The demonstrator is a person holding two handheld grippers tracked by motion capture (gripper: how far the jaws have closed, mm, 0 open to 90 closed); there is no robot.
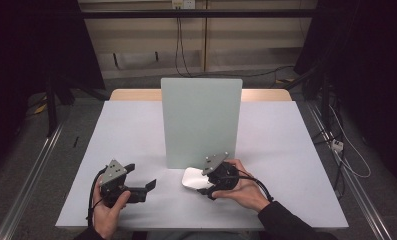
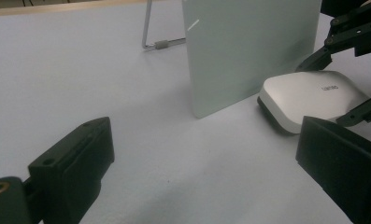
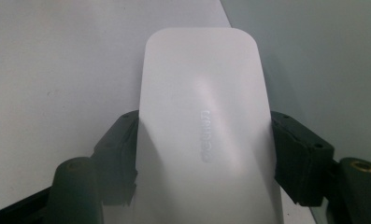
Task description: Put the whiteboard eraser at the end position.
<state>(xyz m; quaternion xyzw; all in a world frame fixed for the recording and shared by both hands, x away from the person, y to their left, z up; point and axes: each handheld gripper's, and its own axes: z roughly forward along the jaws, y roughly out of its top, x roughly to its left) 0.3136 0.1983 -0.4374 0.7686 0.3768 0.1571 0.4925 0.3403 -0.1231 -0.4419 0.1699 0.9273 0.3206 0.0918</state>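
Jaws of my left gripper [image 1: 145, 187] stand wide apart with nothing between them, resting low over the pale table [image 1: 121, 130] near its front edge on my left side; in the left gripper view the two black pads frame bare tabletop. Centre: a pale green panel [image 1: 201, 120] stands upright on the table, propped from behind by a thin metal wire stand [image 2: 151, 32] seen in the left gripper view. Just in front of the panel's lower right corner lies a white mouse [image 1: 193, 178], flat on the table, its light top above a dark underside. Right: my right gripper [image 1: 207, 186] is clamped across the mouse; in the right gripper view one pad presses each long side of its rear half, the faint lettering on its top running between them. My right hand [image 1: 247, 189] holds that gripper from the side, cable trailing back toward my sleeve.
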